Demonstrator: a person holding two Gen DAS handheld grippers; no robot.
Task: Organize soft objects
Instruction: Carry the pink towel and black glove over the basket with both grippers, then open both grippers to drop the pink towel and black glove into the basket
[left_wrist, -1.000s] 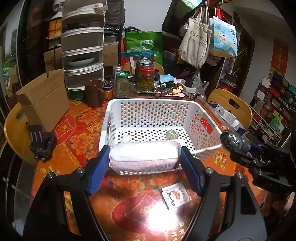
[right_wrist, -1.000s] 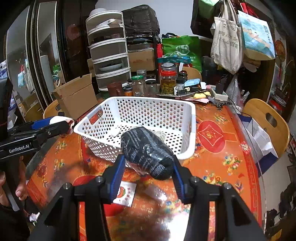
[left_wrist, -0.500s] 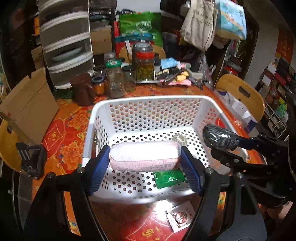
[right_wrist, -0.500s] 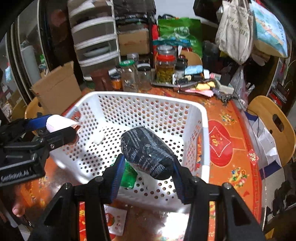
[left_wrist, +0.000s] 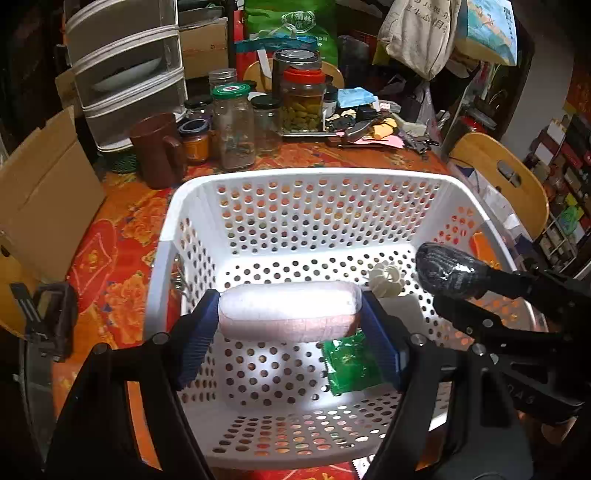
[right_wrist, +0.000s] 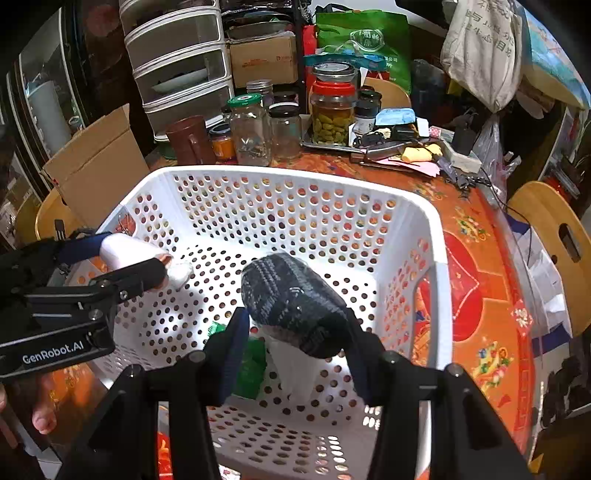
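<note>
My left gripper (left_wrist: 290, 325) is shut on a pale pink rolled cloth (left_wrist: 290, 312) and holds it over the inside of the white perforated basket (left_wrist: 306, 177). My right gripper (right_wrist: 295, 336) is shut on a dark grey rolled sock (right_wrist: 295, 301) and holds it over the same basket (right_wrist: 437, 280), right of the left gripper (right_wrist: 144, 273). In the left wrist view the dark sock (left_wrist: 448, 271) shows at the right. A green packet (left_wrist: 349, 363) and a small white ribbed object (left_wrist: 386, 278) lie on the basket floor.
Glass jars (left_wrist: 232, 127), a brown mug (left_wrist: 159, 149) and a tray of small items stand behind the basket. A cardboard box (left_wrist: 40, 192) is at the left, plastic drawers (left_wrist: 125, 70) at the back. Wooden chairs (left_wrist: 498, 181) flank the orange table (right_wrist: 476, 280).
Both grippers have moved forward from the basket's near edge to over its inside, each still holding its roll. The green packet on the basket floor has come into view.
</note>
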